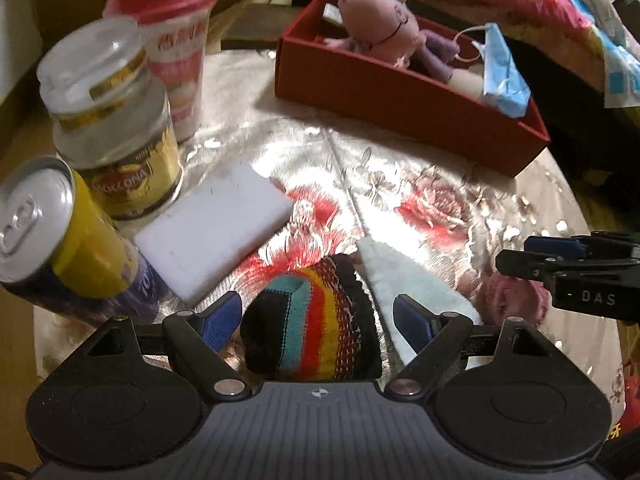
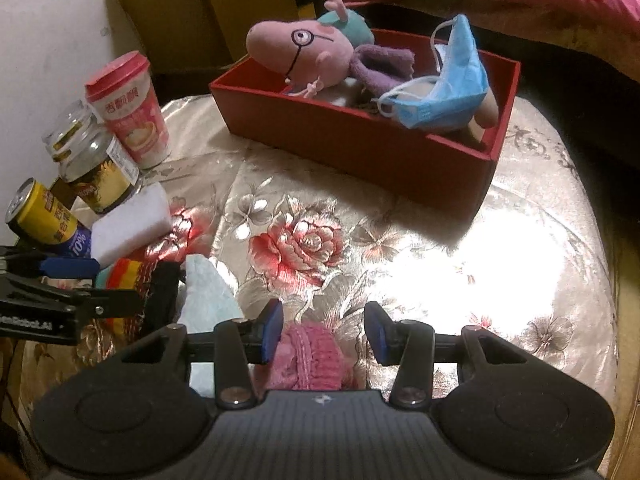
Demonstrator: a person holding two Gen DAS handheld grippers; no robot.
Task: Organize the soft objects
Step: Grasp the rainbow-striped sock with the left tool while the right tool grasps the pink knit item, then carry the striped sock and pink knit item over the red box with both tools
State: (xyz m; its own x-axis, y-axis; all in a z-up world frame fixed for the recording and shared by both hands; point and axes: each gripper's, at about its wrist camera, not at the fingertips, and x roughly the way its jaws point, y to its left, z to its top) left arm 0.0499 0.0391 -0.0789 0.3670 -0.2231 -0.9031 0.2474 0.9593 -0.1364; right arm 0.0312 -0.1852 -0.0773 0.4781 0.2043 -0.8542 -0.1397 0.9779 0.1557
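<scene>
The left tool [image 1: 318, 316] is seen spread wide, its blue pads either side of a rolled, striped knitted sock in black, teal, red and yellow [image 1: 316, 328]; the sock lies on the desk between the pads, and no contact with either pad can be made out. Just right of that tool a pale blue folded cloth [image 1: 404, 280] is laid flat, its edge passing under the right-hand pad. Ahead and to the left of the tool a white rectangular foam sponge [image 1: 216, 228] is found, and beyond it a clear glass coffee jar with a gold label [image 1: 116, 120], a pink-lidded paper drink cup [image 1: 176, 44] and, nearest on the left, a yellow drink can with a silver top [image 1: 60, 236] tilted over.

The right tool [image 2: 324, 328] is likewise held open, with a pink fuzzy knitted item [image 2: 312, 360] bunched between its pads; the left-hand pad appears to touch it, the other stands apart.

Far ahead of both tools a red rectangular cardboard box [image 2: 360, 148] is set on the shiny floral-patterned desk covering [image 2: 480, 264]. Inside it a pink plush pig with glasses and a purple body [image 2: 312, 52] is lying, and a blue surgical face mask [image 2: 444, 84] is draped at the box's right-hand end.
</scene>
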